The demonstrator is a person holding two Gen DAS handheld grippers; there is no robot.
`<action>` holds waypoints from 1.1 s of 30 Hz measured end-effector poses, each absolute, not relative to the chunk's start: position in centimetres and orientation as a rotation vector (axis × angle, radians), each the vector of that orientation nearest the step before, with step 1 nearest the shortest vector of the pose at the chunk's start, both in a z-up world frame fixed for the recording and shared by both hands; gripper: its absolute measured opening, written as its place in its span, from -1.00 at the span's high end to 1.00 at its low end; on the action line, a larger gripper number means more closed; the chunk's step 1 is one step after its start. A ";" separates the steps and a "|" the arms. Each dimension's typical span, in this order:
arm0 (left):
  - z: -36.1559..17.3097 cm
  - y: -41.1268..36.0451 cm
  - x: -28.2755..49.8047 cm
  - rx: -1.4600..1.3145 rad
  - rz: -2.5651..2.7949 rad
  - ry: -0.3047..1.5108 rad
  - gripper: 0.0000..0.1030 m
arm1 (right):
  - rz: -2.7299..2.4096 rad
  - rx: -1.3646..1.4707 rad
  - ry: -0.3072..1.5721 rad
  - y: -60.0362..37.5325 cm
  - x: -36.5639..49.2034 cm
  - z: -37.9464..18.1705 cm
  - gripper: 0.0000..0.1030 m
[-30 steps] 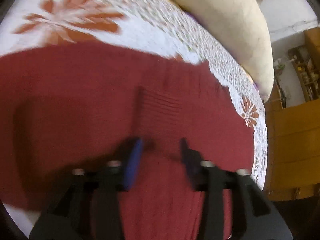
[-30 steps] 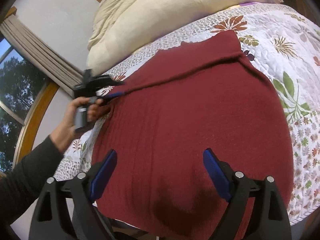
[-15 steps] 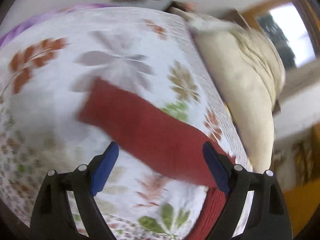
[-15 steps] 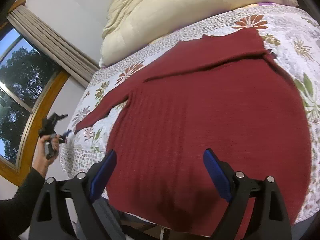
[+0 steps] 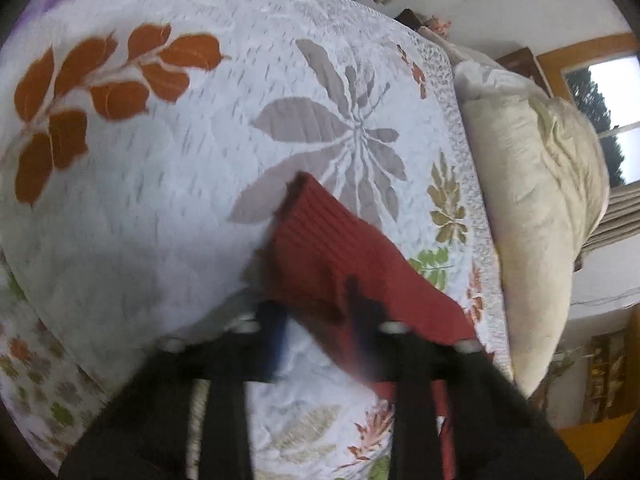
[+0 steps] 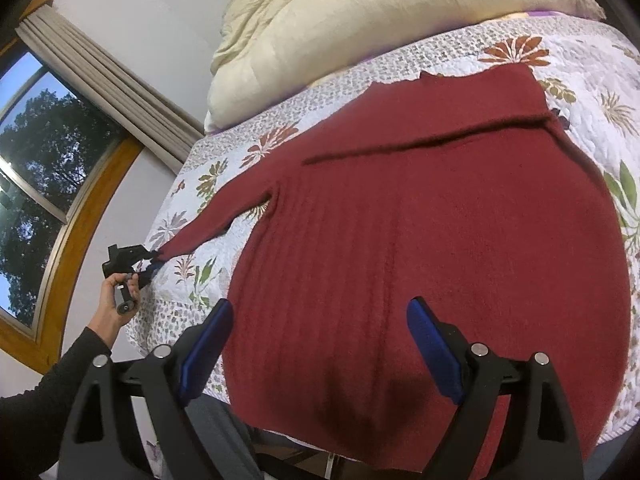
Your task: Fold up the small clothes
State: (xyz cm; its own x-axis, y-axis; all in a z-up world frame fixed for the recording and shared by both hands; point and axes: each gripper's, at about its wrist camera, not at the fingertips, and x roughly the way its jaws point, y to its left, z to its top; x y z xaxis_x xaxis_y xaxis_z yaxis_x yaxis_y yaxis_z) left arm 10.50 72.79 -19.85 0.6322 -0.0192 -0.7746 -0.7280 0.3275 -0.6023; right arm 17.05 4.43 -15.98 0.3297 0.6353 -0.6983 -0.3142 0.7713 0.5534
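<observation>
Bedroom backdrop around a quilted bed

A white leaf-print quilt [image 6: 472,46] covers the bed; a cream duvet [image 6: 360,12] is bunched along its far edge. Beige curtains [image 6: 100,68] hang beside a wood-framed window [image 6: 44,168] showing trees past the bed's left side.

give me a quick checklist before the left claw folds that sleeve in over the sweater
1. Sleeve stretched out straight on the quilt: ok.
2. Left claw at the cuff: ok.
3. Left claw actually clamped on the cuff: cannot tell, too blurred.
4. Sweater body lying flat: ok.
5. Right claw open, holding nothing: ok.
6. Pillow apart from the sweater: ok.
</observation>
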 end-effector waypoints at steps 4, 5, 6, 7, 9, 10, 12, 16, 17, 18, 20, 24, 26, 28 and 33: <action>-15.2 71.1 11.6 -1.063 0.476 0.721 0.83 | 0.631 0.358 1.039 3.5 17.0 -15.3 -0.72; -13.1 69.7 12.6 -0.997 0.443 0.711 0.84 | 0.626 0.361 1.033 3.3 16.9 -15.1 -0.72; -11.4 68.5 13.6 -0.951 0.411 0.702 0.84 | 0.618 0.365 1.025 2.8 17.0 -14.9 -0.72; -9.1 66.6 15.0 -0.907 0.359 0.685 0.84 | 0.606 0.368 1.020 2.3 17.1 -14.7 -0.72; -6.2 63.7 17.0 -0.860 0.282 0.658 0.84 | 0.586 0.379 1.009 1.2 17.2 -14.6 -0.72; -4.8 62.0 18.1 -0.828 0.242 0.649 0.85 | 0.571 0.389 1.004 0.5 17.3 -14.6 -0.72; -1.8 57.6 21.2 -0.755 0.145 0.632 0.85 | 0.549 0.413 0.999 -0.7 17.2 -14.5 -0.72; 0.6 49.4 26.7 -0.678 -0.021 0.642 0.85 | 0.509 0.443 0.982 -2.8 17.1 -14.4 -0.72; 0.6 47.2 28.1 -0.649 -0.050 0.653 0.85 | 0.503 0.450 0.982 -3.1 17.1 -14.4 -0.72; 0.5 45.5 29.0 -0.626 -0.070 0.662 0.85 | 0.496 0.457 0.982 -3.6 17.1 -14.4 -0.72; -0.2 41.1 31.3 -0.575 -0.124 0.695 0.85 | 0.483 0.469 0.977 -4.4 17.1 -14.4 -0.72; -3.2 34.6 35.2 -0.519 -0.179 0.769 0.85 | 0.456 0.478 0.978 -5.7 17.4 -14.8 -0.72; -5.5 31.7 37.1 -0.500 -0.201 0.821 0.85 | 0.437 0.484 0.989 -6.3 17.6 -15.5 -0.72; -8.1 29.3 38.6 -0.481 -0.220 0.875 0.85 | 0.423 0.496 1.000 -6.8 17.9 -16.2 -0.72; -15.5 24.5 41.7 -0.442 -0.265 1.015 0.75 | 0.400 0.518 1.022 -7.6 19.1 -17.4 -0.72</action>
State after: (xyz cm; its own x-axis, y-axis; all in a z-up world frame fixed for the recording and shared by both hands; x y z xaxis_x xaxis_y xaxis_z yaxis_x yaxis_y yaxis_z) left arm 41.66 24.51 -15.54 0.5068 -0.4128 -0.7568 0.0106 0.8808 -0.4734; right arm 19.15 -7.55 -17.44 0.4684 0.5427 -0.6972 -0.0754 0.8108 0.5804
